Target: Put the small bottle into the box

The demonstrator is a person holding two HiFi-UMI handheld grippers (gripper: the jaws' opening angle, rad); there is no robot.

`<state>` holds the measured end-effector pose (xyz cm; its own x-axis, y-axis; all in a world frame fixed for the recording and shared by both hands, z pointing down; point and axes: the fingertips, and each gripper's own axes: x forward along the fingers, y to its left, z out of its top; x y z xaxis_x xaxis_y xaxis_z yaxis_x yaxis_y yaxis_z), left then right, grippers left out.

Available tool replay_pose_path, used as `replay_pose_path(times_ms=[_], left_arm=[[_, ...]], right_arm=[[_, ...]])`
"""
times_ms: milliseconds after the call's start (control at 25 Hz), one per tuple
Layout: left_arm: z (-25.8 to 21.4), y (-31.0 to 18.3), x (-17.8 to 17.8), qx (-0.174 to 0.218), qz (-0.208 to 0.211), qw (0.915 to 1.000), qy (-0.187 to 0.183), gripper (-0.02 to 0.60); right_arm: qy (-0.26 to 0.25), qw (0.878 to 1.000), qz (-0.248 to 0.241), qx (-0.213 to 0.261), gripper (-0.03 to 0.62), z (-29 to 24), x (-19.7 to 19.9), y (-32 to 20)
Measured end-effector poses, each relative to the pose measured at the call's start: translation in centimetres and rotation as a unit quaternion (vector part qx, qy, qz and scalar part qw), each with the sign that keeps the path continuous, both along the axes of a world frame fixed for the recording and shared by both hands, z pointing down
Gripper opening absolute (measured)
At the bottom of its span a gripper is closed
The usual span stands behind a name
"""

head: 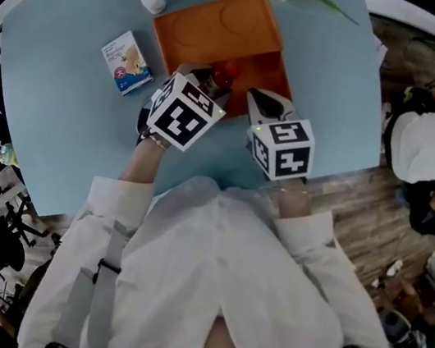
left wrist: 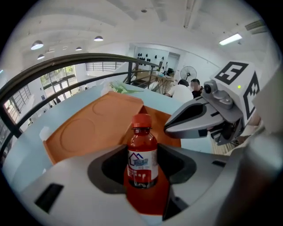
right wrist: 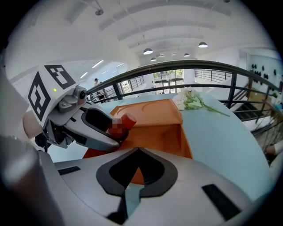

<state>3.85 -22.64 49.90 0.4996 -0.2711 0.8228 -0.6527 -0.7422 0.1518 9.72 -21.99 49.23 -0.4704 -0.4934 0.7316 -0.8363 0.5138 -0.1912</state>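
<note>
Overhead, the orange box (head: 217, 31) lies open near the table's (head: 61, 116) far edge, with the left gripper (head: 211, 78) and right gripper (head: 265, 102) at its near side. In the left gripper view, the jaws clamp the small bottle (left wrist: 142, 154) upright over the box's near edge. In the right gripper view, the jaws meet, holding nothing.

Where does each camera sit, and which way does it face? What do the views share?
Head view: on the person's head, facing steeply down at the table and box; shows white sleeves, left gripper, right gripper.
Left gripper view: on the left gripper, along its fingers, shut on the small bottle, box beyond; right gripper at right.
Right gripper view: on the right gripper, along its shut, empty fingers, toward box and flowers; left gripper at left.
Shared: all show the box.
</note>
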Motion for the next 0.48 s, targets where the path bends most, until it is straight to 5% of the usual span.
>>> replay_pose_path(times_ms=[480], left_arm=[[2.2,0.1,1.4,-0.018,0.046,0.997,-0.06,0.21]], right_arm=[[-0.007,1.0,0.021,-0.008,0.003,0.1,1.4,0.2]])
